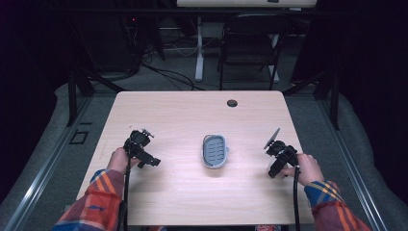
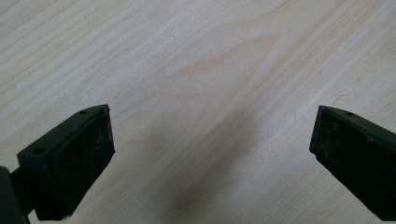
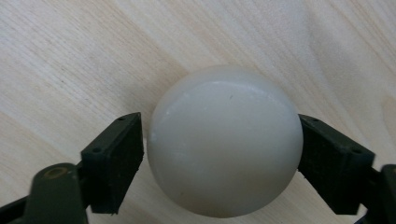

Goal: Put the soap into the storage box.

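Pale wood of the table (image 1: 192, 110) lay bare around a grey soap dish (image 1: 214, 151). Right of the dish, a white soap bar (image 3: 224, 140) was clamped by the right gripper (image 3: 219, 154); left of it, the left gripper (image 2: 210, 144) was held wide, empty. Placing in the dish seemingly remained undone.
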